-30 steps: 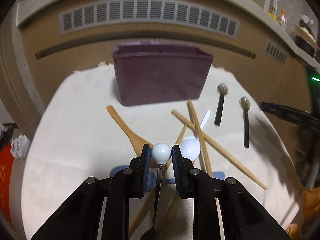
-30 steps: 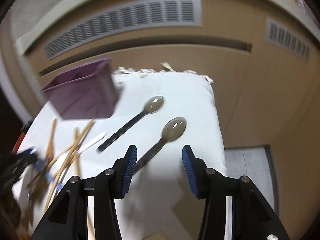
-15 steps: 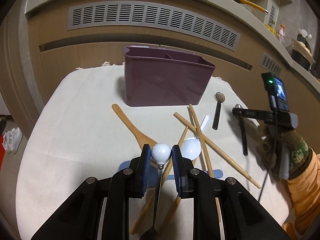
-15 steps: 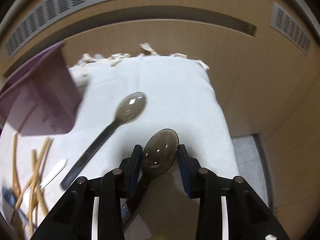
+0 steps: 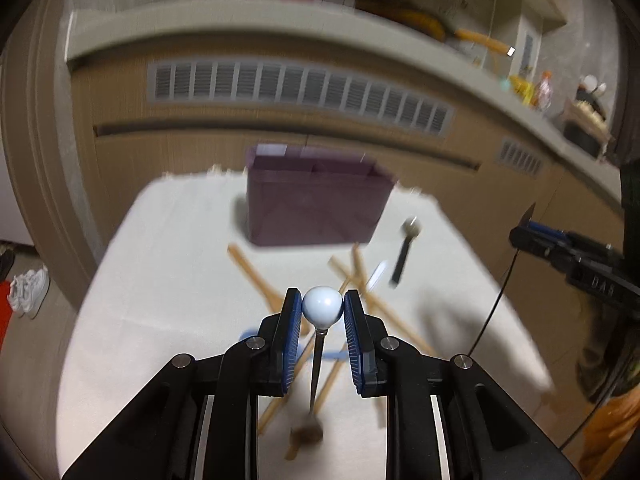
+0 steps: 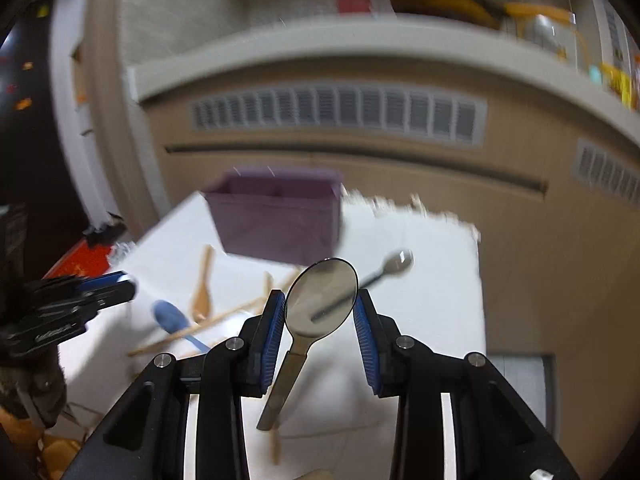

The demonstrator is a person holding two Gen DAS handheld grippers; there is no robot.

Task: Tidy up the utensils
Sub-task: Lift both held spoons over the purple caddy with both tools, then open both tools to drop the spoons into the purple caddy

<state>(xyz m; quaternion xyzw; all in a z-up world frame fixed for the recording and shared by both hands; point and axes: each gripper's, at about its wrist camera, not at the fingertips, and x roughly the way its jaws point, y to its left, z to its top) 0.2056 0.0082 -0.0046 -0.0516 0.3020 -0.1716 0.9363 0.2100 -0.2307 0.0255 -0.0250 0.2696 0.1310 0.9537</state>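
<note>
Purple bin (image 6: 276, 220) ahead on cloth | my right gripper (image 6: 320, 312) clamps smoky spoon (image 6: 320, 300), handle hanging toward me | my left gripper (image 5: 322, 312) grips white-balled utensil (image 5: 322, 306) likewise | both similarly near.

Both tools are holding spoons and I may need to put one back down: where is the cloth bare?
Bare cloth lies left of the purple bin and the wooden spatula; more lies right of the black spoon, toward the cloth's edge. The middle is crowded with crossed chopsticks and a blue spoon.
</note>
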